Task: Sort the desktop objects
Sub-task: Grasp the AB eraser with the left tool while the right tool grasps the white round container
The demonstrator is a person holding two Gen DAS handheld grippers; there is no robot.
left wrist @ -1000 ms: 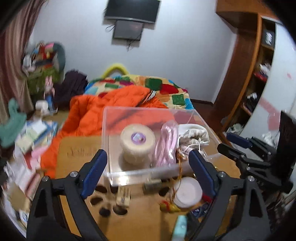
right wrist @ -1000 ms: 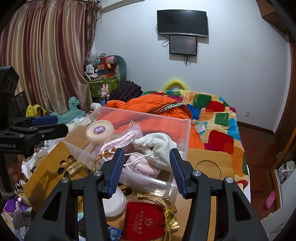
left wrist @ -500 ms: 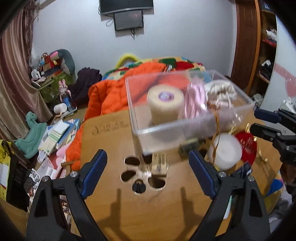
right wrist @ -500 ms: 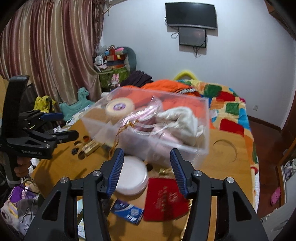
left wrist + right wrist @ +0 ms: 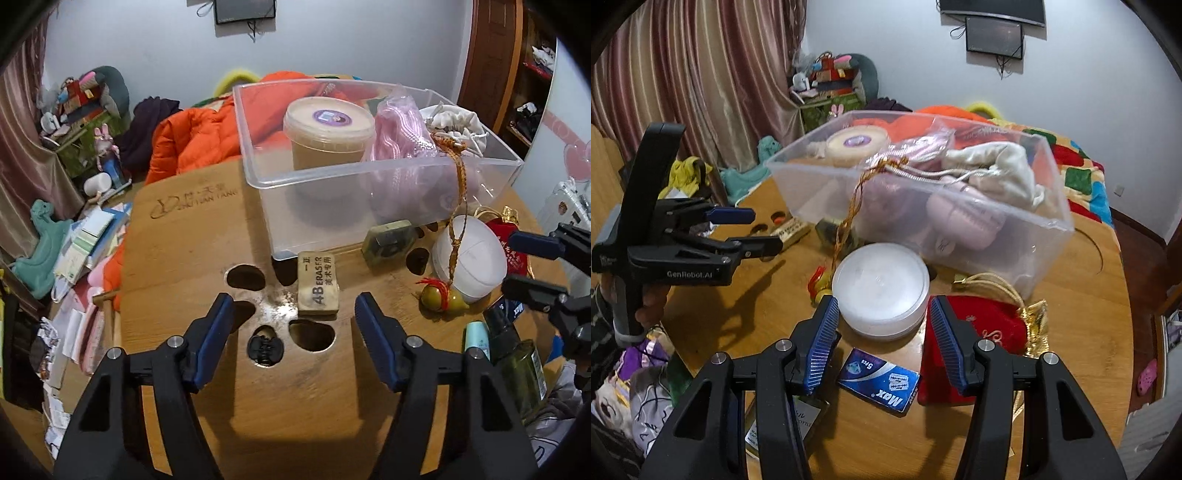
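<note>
**Sorting partly done: bin half full, several things still out**

The clear bin (image 5: 332, 184) stands on the wooden surface (image 5: 184, 236) and already holds a lidded tub (image 5: 328, 136), a pink bag (image 5: 397, 125) and a white pouch (image 5: 454, 123). A braided gold cord (image 5: 460, 177) hangs over the bin's near wall and runs down to a small gourd charm (image 5: 441, 297) lying outside, so that piece looks only half put away.

Left on the surface: an eraser (image 5: 318, 284) just in front of the bin, a dark green block (image 5: 388, 242) beside it, a white round case (image 5: 881, 291), a red pouch (image 5: 975, 332) with gold cords, a blue blade box (image 5: 881, 384), and a green bottle (image 5: 517, 362) and a pale tube (image 5: 476, 334) at the near right edge. A black clip (image 5: 265, 349) sits in one of the surface's cut-out holes.

The left gripper (image 5: 293, 332) hovers just short of the eraser; its fingers are closing, with nothing between them yet. The right gripper (image 5: 881, 339) has its fingers partly apart and empty, one on each side of the white case's near edge, not touching it as far as I can tell.

My judgement: less than half the job is done. The eraser and the white case look like the next picks, and at least six more things remain after them.
</note>
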